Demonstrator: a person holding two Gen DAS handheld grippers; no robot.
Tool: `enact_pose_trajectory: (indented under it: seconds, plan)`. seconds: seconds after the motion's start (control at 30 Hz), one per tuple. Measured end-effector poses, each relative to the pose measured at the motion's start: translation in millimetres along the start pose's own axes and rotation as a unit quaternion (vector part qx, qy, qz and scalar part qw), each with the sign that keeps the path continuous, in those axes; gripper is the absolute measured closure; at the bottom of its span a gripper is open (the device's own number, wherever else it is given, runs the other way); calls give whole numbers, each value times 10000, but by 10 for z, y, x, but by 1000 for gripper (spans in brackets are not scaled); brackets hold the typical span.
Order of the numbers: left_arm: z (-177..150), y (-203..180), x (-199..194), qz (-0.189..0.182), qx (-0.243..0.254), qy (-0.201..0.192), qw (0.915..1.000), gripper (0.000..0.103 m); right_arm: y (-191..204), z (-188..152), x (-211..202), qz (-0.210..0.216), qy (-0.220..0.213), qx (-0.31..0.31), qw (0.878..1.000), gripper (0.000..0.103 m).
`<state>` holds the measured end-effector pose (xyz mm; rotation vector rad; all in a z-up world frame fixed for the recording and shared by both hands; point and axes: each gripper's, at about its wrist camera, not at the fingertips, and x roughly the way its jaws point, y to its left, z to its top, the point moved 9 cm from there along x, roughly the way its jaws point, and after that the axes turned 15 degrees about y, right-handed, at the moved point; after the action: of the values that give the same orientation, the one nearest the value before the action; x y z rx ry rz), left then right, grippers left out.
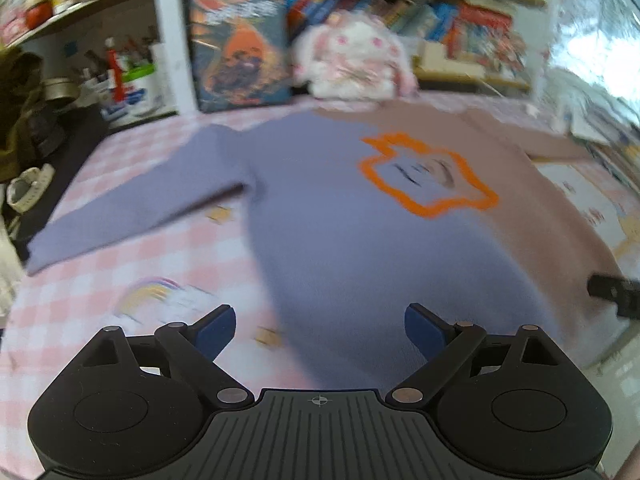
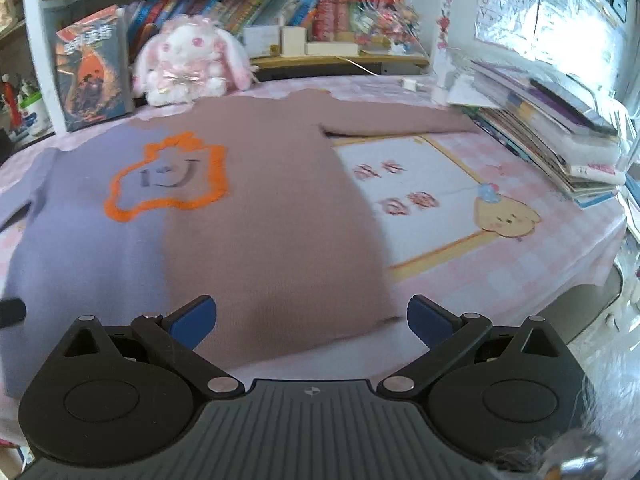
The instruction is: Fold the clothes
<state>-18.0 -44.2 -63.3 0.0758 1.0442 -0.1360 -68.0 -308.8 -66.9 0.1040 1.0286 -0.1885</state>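
A sweater, half lilac and half dusty pink with an orange outlined patch on the chest, is laid flat and face up on the desk, which is covered with a pink and white checked cloth. Its sleeves are spread out to either side, and the hem lies nearest the cameras. The left hand-held gripper is held above the lilac side near the hem, its blue-padded fingers spread wide with nothing between them. The right hand-held gripper is seen over the pink side at the hem, likewise wide apart and empty. A white and pink plush rabbit is set just beyond the collar, in front of shelves of books. A stack of books and papers is piled at the right edge of the desk, beyond the pink sleeve
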Motion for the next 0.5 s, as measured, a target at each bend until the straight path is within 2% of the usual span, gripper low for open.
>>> enact_pose_trajectory:
  seconds: [0.27, 0.5]
  plan:
    - [129, 762, 76, -111, 22, -18, 9999, 9, 820, -108, -88, -95, -132, 12, 9999, 0]
    - [117, 1168, 123, -254, -31, 41, 9997, 9, 1122, -236, -146, -276, -89, 306, 9991, 0]
